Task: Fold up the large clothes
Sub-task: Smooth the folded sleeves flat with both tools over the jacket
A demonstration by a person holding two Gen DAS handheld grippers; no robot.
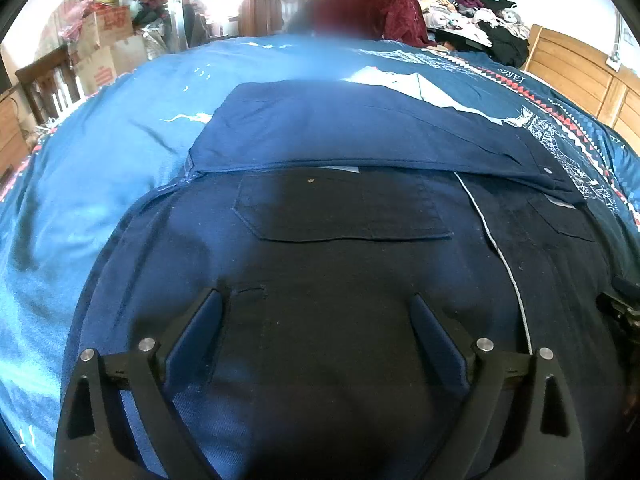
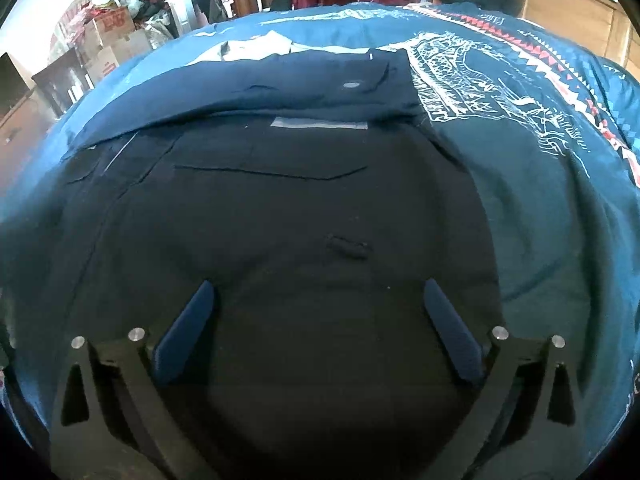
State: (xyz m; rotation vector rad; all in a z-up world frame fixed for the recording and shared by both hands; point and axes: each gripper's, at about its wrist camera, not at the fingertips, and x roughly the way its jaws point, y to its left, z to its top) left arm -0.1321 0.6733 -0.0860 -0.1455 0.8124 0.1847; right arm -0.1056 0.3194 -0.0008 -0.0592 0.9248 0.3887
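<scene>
A large navy work jacket [image 1: 340, 152] lies spread flat on the blue bedspread [image 1: 100, 152], its far part folded over the near part. A chest pocket flap [image 1: 344, 212] and a white zipper line [image 1: 496, 248] show in the left wrist view. My left gripper [image 1: 318, 300] hovers open just above the dark cloth with nothing between its blue fingers [image 1: 196, 340]. The same jacket [image 2: 280, 208] fills the right wrist view, with a grey reflective strip [image 2: 319, 123] and a button [image 2: 351, 85]. My right gripper [image 2: 320, 288] is open over it, holding nothing.
The patterned bedspread [image 2: 560, 160] stretches out on both sides. A dark red garment [image 1: 368, 8] and a heap of clothes [image 1: 472, 8] lie at the far end. Cardboard boxes [image 1: 108, 40] and wooden chairs stand beyond on the left, a wooden headboard [image 1: 580, 68] on the right.
</scene>
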